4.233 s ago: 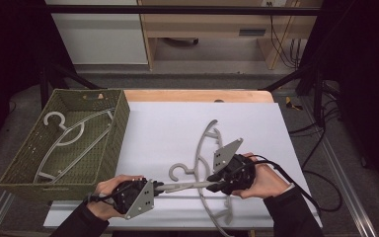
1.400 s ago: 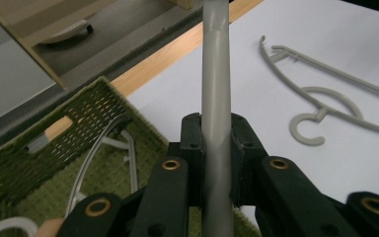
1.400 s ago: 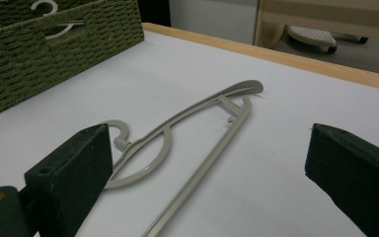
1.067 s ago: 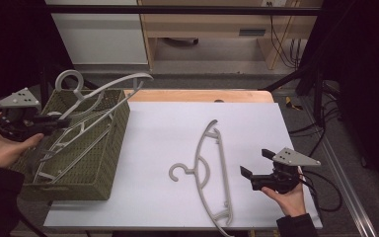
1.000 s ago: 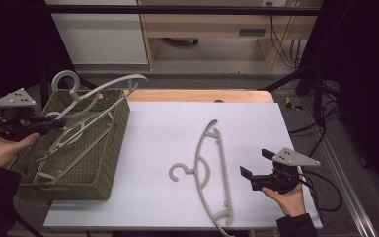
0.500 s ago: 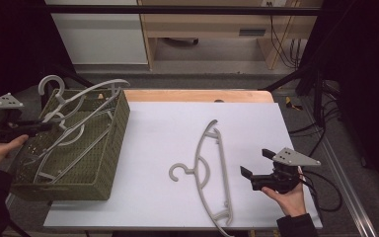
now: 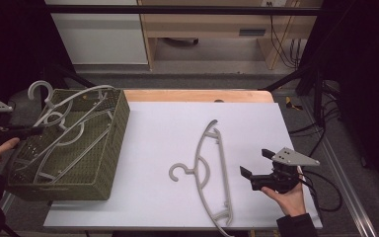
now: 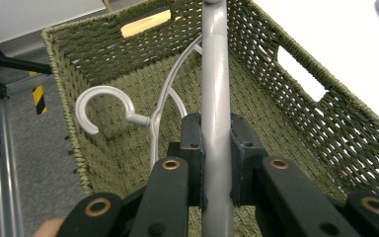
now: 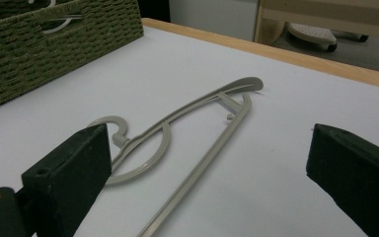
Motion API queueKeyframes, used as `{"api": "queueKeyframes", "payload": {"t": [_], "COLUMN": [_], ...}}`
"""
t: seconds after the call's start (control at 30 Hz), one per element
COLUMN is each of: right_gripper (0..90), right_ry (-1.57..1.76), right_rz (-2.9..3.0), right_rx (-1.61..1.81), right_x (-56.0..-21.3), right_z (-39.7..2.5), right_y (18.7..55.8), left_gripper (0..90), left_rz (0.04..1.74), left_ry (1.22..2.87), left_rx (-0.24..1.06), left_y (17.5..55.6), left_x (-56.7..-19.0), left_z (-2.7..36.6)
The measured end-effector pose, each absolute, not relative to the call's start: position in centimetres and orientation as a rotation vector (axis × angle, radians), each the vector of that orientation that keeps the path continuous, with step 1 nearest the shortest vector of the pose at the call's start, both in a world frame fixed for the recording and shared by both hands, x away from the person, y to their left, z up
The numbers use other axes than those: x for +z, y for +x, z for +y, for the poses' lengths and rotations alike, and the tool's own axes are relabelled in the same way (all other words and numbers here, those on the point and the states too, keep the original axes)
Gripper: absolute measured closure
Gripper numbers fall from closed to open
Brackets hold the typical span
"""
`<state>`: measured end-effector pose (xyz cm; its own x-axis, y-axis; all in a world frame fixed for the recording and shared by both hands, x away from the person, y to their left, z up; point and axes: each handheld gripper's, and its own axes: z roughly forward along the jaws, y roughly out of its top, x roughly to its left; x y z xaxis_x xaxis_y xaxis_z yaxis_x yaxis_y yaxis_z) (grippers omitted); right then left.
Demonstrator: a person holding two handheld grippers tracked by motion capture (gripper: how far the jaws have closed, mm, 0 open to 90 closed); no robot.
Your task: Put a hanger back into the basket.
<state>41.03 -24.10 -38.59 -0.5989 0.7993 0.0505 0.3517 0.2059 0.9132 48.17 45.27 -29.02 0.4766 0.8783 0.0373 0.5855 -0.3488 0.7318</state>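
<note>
Over the basket (image 7: 106,148), left hand-held gripper (image 8: 216,148) apparently clamps hanger (image 8: 214,74).

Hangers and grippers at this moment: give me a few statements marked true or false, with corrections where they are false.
1. The left gripper is shut on a grey hanger over the green woven basket. True.
2. The right gripper grips the hanger on the table. False: its jaws stand wide open and apart from that hanger, which lies flat on the white table.
3. Another hanger already lies inside the basket. True.
4. The basket sits at the right side of the table in the high view. False: it sits at the left side.
5. The hanger on the table lies on top of the basket rim. False: it lies clear of the basket.
</note>
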Motion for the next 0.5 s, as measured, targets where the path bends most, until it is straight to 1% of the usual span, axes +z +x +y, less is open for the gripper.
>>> {"api": "queueKeyframes", "payload": {"t": [0.17,0.5], "right_gripper": [3.8,3.9], "right_ry": [1.067,1.066], "right_rz": [2.051,2.056], "right_rx": [1.37,1.361], "right_x": [-38.6,-38.7], "right_z": [-24.1,-24.1], "right_y": [41.0,41.0], "left_gripper": [79.6,79.4], "left_rz": [1.203,1.229], "left_ry": [2.106,2.08], "left_rx": [0.571,0.557], "left_y": [48.7,49.9], "left_x": [-29.4,-31.5], "left_z": [44.7,44.4]}}
